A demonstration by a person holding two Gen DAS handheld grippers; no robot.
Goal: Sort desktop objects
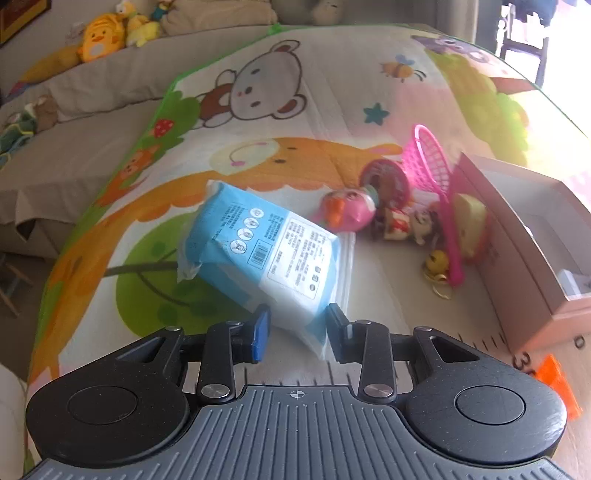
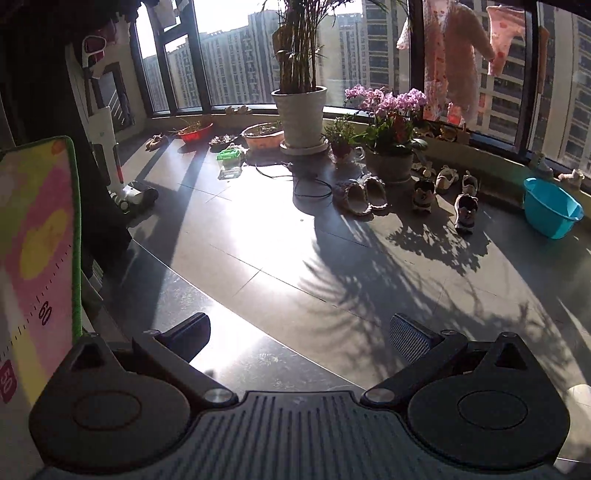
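Observation:
My left gripper (image 1: pixel 297 325) is shut on the near corner of a blue and white tissue pack (image 1: pixel 258 251) and holds it tilted above the cartoon play mat (image 1: pixel 258 96). Beyond it lie a pink round toy (image 1: pixel 347 212), a pink net scoop (image 1: pixel 432 173), small figurines (image 1: pixel 410 223), a yellow toy (image 1: pixel 469 221) and a yellow bell (image 1: pixel 437 264), heaped against an open cardboard box (image 1: pixel 524 236). My right gripper (image 2: pixel 299 336) is open and empty, off the mat edge (image 2: pixel 40 236), pointing over the dark floor toward the windows.
An orange object (image 1: pixel 557 384) lies at the mat's right edge near the box. Plush toys (image 1: pixel 103 35) sit on the sofa at the back left. In the right wrist view, potted plants (image 2: pixel 299 114), slippers (image 2: pixel 360 194), a blue basin (image 2: pixel 552 208) and a vacuum (image 2: pixel 122 184) stand on the floor.

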